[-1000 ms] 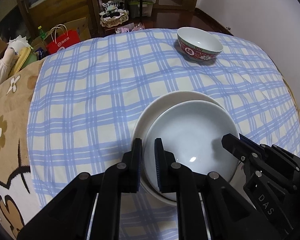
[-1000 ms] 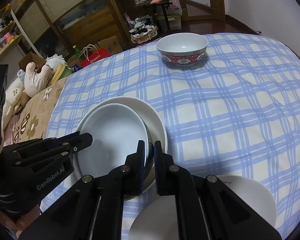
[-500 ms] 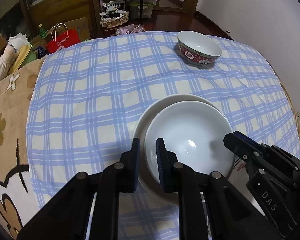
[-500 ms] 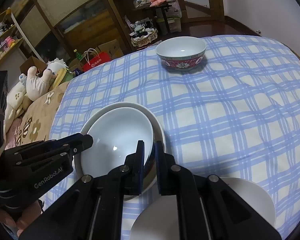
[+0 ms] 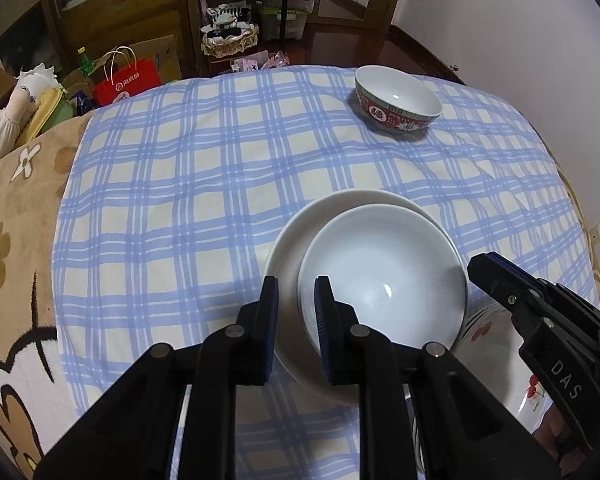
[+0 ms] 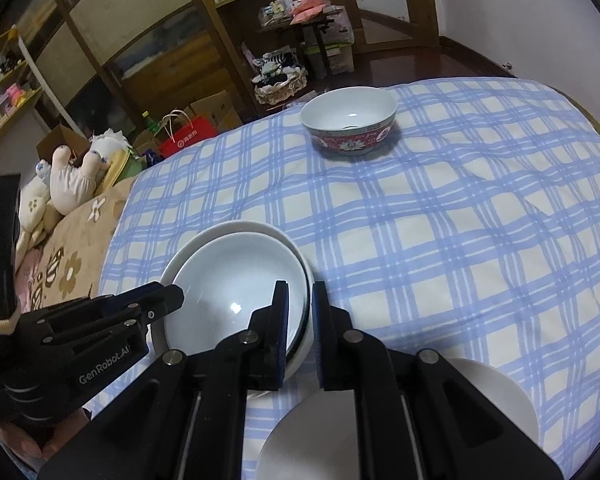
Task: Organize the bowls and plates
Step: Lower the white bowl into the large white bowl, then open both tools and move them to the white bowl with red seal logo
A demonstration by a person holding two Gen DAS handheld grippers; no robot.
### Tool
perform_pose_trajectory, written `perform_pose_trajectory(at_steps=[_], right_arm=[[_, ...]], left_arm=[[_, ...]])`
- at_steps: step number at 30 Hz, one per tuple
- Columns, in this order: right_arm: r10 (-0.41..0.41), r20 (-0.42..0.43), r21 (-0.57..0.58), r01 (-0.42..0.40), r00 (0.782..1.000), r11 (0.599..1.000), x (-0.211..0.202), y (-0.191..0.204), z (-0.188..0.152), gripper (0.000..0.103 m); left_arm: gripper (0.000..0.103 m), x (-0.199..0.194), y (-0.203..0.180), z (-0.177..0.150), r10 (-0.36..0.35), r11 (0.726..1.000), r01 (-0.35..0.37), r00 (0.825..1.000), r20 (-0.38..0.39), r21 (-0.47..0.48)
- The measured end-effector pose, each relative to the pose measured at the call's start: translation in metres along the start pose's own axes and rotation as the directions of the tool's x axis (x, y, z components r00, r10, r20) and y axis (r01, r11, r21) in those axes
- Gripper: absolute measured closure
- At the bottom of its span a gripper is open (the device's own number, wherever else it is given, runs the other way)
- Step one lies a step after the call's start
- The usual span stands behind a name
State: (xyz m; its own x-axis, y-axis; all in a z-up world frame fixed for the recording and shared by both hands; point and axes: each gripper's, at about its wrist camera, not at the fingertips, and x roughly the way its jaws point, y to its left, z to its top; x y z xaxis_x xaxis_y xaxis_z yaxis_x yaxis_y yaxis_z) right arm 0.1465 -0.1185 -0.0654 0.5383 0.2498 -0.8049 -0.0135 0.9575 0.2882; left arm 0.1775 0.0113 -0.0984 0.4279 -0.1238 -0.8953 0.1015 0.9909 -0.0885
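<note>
The left gripper (image 5: 296, 304) straddles the near-left rim of the white bowl (image 5: 384, 276), one finger outside the wall and one inside; its jaws have just been opening, and a gap shows on both sides of the rim, so they stand loose around it. The right gripper (image 6: 298, 308) straddles the opposite rim of the same bowl (image 6: 236, 280), its jaws only slightly apart with the rim between them; whether the pads press on it I cannot tell.

The bowl sits inside a wider white plate (image 5: 296, 236), off-centre, so the plate's rim shows as a crescent on the far and left sides. It is plain, glossy and deep, with a small glint of light near its bottom.

Beyond the stack, the blue checked cloth (image 5: 204, 184) lies bare all the way to a red patterned bowl (image 5: 398, 104) standing upright near the far edge, well apart from the stack. To the left the cloth ends at a brown flowered blanket (image 5: 16, 248).

The left view alone shows a plate with a red cherry pattern (image 5: 496, 344) just right of the stack, partly behind the right gripper. The right view shows a plain white plate (image 6: 496, 392) at the near edge, below its own fingers, and a bare stretch of cloth to the right.
</note>
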Motion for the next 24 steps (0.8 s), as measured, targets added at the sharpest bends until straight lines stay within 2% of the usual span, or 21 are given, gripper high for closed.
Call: perform_pose_trajectory(at_steps=[2, 5, 9, 12, 16, 18, 19, 24], right_arm=[[-0.002, 0.006, 0.007, 0.002, 1.000, 1.000, -0.003, -0.001, 0.001, 0.088], [-0.001, 0.029, 0.014, 0.001, 1.000, 1.000, -0.009, -0.002, 0.002, 0.073], [-0.004, 0.066, 0.023, 0.002, 0.998, 1.000, -0.020, -0.003, 0.004, 0.059], [-0.018, 0.088, 0.045, 0.014, 0.996, 0.999, -0.028, -0.008, 0.005, 0.047], [-0.051, 0.121, 0.074, 0.042, 0.991, 0.996, -0.040, -0.016, 0.007, 0.037], [-0.071, 0.144, 0.073, 0.060, 0.987, 0.996, -0.047, -0.018, 0.009, 0.032], [-0.079, 0.156, 0.070, 0.069, 0.985, 0.995, -0.050, -0.018, 0.010, 0.029], [-0.101, 0.212, 0.062, 0.090, 0.972, 0.994, -0.067, -0.018, 0.012, 0.011]], left_arm=[[0.083, -0.004, 0.001, 0.000, -0.002, 1.000, 0.002, 1.000, 0.017, -0.005], [0.081, -0.009, 0.001, 0.000, -0.005, 1.000, 0.005, 0.999, 0.035, -0.010], [0.077, -0.015, 0.002, -0.001, 0.005, 1.000, -0.004, 0.998, 0.058, -0.011], [0.070, -0.019, 0.002, -0.001, 0.018, 1.000, -0.017, 0.997, 0.071, -0.008], [0.066, -0.025, 0.002, -0.004, 0.026, 1.000, -0.026, 0.995, 0.093, 0.000], [0.061, -0.029, 0.002, -0.006, 0.027, 1.000, -0.027, 0.995, 0.101, 0.003], [0.055, -0.031, 0.002, -0.007, 0.026, 1.000, -0.026, 0.994, 0.106, 0.005], [0.045, -0.043, 0.000, -0.009, 0.034, 0.999, -0.036, 0.991, 0.133, 0.012]])
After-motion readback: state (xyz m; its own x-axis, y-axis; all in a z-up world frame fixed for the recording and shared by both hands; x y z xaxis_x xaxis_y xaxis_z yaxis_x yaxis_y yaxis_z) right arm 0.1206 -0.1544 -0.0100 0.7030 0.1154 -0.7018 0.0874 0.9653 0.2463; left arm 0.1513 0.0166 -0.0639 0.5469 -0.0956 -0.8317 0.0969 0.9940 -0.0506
